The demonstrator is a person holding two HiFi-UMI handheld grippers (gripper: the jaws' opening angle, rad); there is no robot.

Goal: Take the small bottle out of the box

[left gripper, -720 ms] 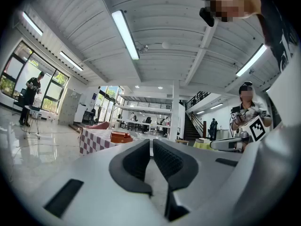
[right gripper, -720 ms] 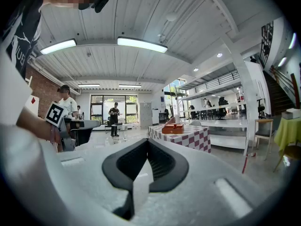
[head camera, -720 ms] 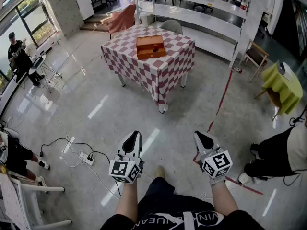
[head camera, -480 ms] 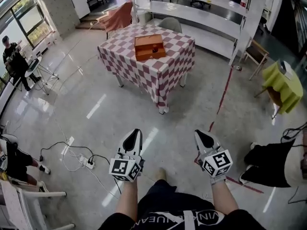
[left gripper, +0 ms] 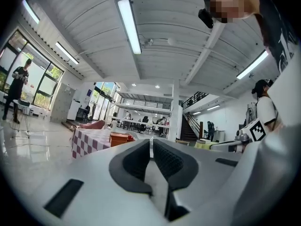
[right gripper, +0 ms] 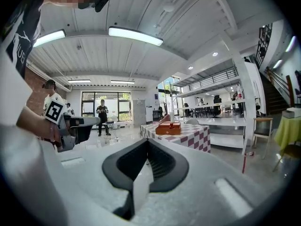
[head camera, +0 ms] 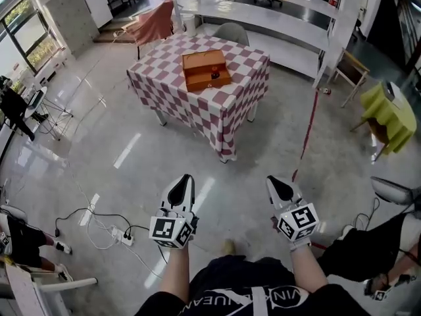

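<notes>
1. My left gripper [head camera: 187, 180] and right gripper [head camera: 272, 184] were pressed together, empty
2. The bottle [head camera: 214, 75] sat in the box [head camera: 201, 68] at 12 o'clock, well apart
3. I judged the approach was in hand; next I needed to reach the table [head camera: 166, 84] and spread one gripper

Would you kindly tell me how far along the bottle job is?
Nothing is done yet: the small bottle sits in the box on the checked table. Nothing is in hand: the left gripper and right gripper are shut and empty, well short of the table. Approach, grasp and lift-out remain.
</notes>
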